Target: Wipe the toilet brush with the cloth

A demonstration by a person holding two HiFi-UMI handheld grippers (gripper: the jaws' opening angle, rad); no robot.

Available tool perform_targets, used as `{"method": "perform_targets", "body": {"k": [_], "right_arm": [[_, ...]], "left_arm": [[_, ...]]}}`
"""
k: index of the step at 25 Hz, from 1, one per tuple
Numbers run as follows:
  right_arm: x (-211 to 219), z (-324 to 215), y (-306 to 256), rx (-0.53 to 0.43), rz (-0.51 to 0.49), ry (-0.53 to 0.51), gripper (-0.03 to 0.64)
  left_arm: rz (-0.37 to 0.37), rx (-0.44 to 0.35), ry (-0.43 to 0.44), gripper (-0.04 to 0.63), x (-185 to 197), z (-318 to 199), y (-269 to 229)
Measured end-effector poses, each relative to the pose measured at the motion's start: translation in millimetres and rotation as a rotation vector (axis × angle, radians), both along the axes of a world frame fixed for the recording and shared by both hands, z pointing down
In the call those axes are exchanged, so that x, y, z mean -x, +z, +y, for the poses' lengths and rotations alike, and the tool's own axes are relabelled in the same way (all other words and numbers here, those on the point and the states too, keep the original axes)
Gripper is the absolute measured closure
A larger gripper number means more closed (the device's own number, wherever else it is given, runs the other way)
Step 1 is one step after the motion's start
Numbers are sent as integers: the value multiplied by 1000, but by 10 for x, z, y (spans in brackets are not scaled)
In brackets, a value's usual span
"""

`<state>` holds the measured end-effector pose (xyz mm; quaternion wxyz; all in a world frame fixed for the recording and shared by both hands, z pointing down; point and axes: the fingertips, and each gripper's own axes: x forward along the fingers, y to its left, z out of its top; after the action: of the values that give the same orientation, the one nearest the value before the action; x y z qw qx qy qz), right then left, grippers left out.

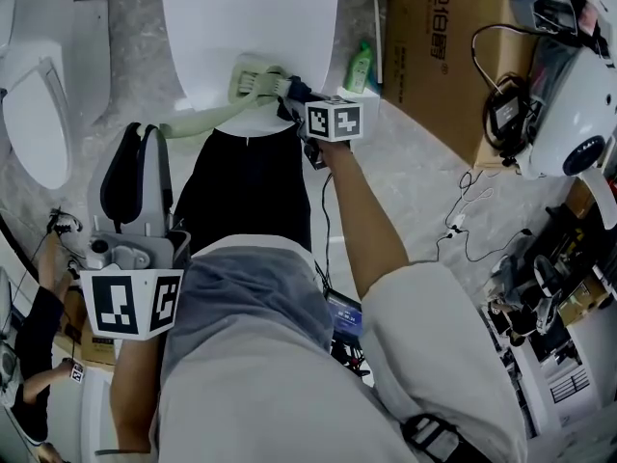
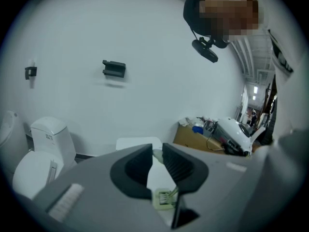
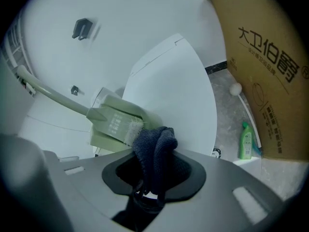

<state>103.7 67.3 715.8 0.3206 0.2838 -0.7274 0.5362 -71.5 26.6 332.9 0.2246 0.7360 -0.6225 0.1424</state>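
The toilet brush is pale green, with a long curved handle (image 1: 198, 119) and a flat slotted head (image 1: 253, 78). My left gripper (image 1: 147, 135) is shut on the handle's end; between its jaws in the left gripper view the handle (image 2: 157, 154) shows, with the brush head (image 2: 164, 197) below. My right gripper (image 1: 295, 95) is shut on a dark blue cloth (image 3: 154, 146). The cloth presses against the bristled edge of the brush head (image 3: 113, 122). All this is held above a white toilet lid (image 1: 251, 13).
A second white toilet (image 1: 39, 114) stands at the left. A green bottle (image 1: 360, 66) and a white stick (image 1: 376, 17) lean beside a cardboard box (image 1: 443, 46). Cables (image 1: 463, 230) and a white machine (image 1: 578, 114) crowd the right. Another person (image 1: 34, 345) sits lower left.
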Motion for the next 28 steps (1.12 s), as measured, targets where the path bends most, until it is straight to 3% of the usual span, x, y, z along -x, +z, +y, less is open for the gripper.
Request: {"method": "perform_targets", "body": {"k": [15, 24, 28], "right_arm": [[43, 226, 16, 57, 33, 506, 508], [196, 387, 21, 155, -81, 876, 508], [378, 515, -2, 198, -132, 965, 508]], "left_arm": [[5, -25, 56, 595, 8, 22, 5], [8, -47, 122, 595, 10, 38, -5], [7, -50, 152, 595, 30, 98, -14]]}}
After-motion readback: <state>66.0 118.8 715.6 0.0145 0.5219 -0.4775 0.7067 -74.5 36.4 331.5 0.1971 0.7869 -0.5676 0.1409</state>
